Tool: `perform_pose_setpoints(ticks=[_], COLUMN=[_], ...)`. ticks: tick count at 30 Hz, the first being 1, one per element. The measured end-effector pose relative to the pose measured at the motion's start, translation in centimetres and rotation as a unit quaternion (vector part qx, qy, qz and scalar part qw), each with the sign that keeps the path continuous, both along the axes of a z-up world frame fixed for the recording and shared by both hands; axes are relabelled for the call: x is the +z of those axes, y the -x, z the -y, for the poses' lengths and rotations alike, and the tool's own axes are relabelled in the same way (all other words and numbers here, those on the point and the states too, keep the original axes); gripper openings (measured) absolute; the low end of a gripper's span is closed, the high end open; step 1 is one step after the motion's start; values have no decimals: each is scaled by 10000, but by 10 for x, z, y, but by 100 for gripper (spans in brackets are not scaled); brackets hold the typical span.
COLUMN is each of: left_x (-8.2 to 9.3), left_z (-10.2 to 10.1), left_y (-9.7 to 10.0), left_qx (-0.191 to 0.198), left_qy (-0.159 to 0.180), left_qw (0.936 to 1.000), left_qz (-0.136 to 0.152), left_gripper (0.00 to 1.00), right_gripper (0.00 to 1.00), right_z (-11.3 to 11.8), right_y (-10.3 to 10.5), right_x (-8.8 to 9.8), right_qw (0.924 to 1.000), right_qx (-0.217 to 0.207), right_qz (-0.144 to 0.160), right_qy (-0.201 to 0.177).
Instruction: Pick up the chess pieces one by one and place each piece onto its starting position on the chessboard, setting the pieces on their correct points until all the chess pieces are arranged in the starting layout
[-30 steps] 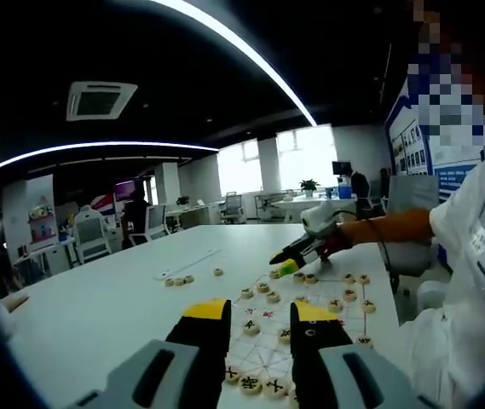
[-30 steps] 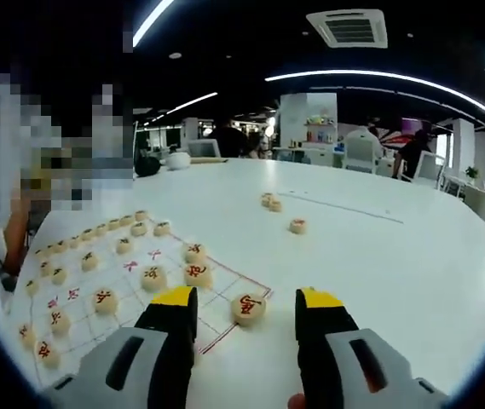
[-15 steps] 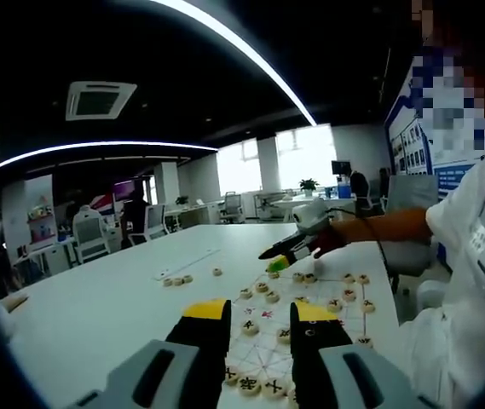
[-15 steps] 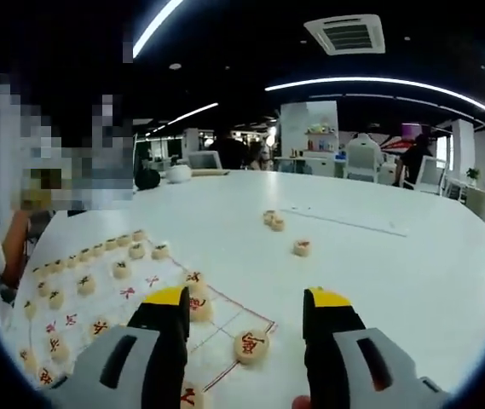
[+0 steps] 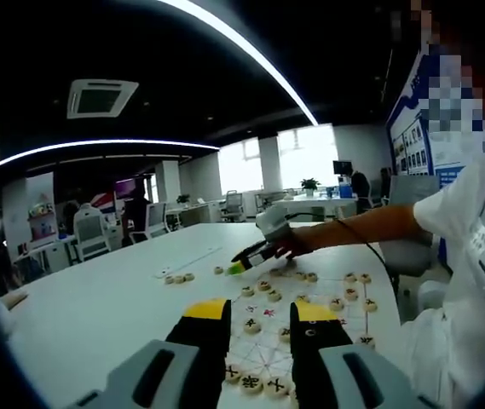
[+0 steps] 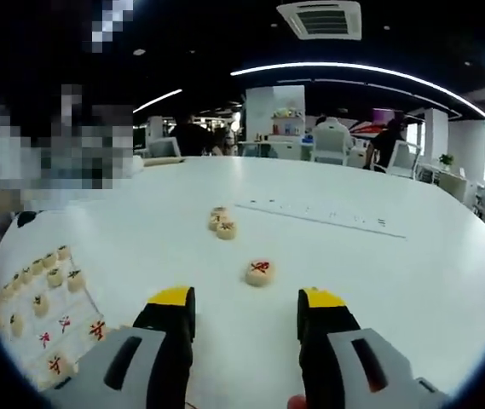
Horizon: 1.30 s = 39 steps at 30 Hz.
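A white chessboard (image 5: pixel 269 348) with red lines lies on the white table, and round cream pieces stand on it in rows. My left gripper (image 5: pixel 261 322) hovers open over the board's near end, holding nothing. From the right a person's arm brings my right gripper (image 5: pixel 240 266) past the board's far left corner. In the right gripper view my right gripper (image 6: pixel 246 308) is open and holds nothing. A loose piece with a red character (image 6: pixel 260 272) lies on the table just ahead of it. A small cluster of loose pieces (image 6: pixel 222 224) lies farther on. The board (image 6: pixel 76 311) sits at the lower left.
A long white strip (image 6: pixel 319 217) lies on the table beyond the loose pieces. The same cluster of loose pieces (image 5: pixel 178 279) and a single piece (image 5: pixel 218 270) show left of the board. Office chairs and desks stand far behind the table. The person's sleeve (image 5: pixel 472 221) is at the right.
My right gripper has left the board's corner, where a red piece lay between its jaws, and moved out toward the loose pieces. The left gripper has stayed still.
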<state>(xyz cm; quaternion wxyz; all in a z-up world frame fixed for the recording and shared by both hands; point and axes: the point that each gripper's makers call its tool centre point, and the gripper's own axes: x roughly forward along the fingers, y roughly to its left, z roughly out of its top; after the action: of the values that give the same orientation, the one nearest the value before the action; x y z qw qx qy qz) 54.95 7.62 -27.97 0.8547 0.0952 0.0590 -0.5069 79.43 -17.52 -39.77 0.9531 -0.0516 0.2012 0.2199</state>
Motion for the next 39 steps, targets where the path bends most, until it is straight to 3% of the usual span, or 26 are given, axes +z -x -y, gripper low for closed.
perform_pose_setpoints(ticks=[10, 13, 15, 16, 20, 25, 30, 39], left_x=[1, 1, 1, 0, -1, -1, 0, 0], left_z=[-3, -3, -4, -4, -3, -3, -3, 1], left_y=[-1, 0, -1, -1, -1, 0, 0, 3], left_qx=[20, 19, 19, 18, -2, 8, 5, -45], left_qy=[16, 25, 24, 18, 0, 4, 7, -20], left_qw=[10000, 10000, 10000, 10000, 10000, 10000, 10000, 10000], left_qz=[1, -4, -21, -33, -49, -38, -21, -3], left_gripper=[29, 29, 29, 29, 29, 29, 29, 29], right_gripper=[46, 38, 21, 19, 19, 19, 19, 19], right_z=[-7, -8, -9, -3, -12, -11, 7, 35], right_y=[-28, -30, -28, -26, -21, -7, 23, 66], right_x=[-5, -5, -4, -5, -5, 12, 26, 34], right_qw=[9997, 9996, 9995, 9988, 9992, 9996, 9995, 9993], right_qx=[-125, -131, -115, -183, 91, 74, 133, 125], right_qz=[-55, -21, -29, -59, 10, 43, 147, 155], right_qy=[212, 247, 282, 461, 386, -269, -262, -313])
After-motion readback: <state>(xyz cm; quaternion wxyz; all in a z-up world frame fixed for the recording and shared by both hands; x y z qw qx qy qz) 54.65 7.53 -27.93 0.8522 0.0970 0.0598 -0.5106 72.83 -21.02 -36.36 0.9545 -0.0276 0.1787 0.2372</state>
